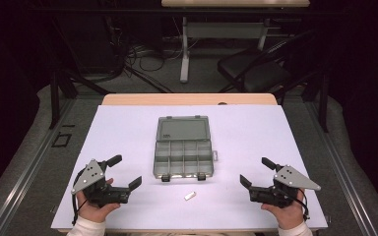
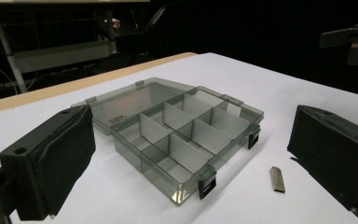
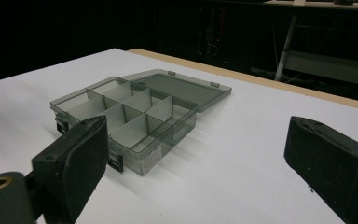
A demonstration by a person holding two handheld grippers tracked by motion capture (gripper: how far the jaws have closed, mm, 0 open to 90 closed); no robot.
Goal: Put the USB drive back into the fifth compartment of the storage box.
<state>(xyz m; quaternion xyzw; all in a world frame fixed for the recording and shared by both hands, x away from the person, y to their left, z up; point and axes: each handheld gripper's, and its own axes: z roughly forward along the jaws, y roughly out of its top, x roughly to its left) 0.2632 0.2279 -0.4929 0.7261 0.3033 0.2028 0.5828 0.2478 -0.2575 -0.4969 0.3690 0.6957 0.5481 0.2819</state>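
On table centre, open organiser box (image 1: 183, 152), compartments w/ nothing inside.

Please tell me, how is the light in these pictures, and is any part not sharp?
High view: the white table cover is bright and even, the room behind very dark; the organizer box looks soft. Left gripper view: the box and the small metal piece are clear, the near jaws slightly blurred. Right gripper view: the box casts a soft shadow on the cover.
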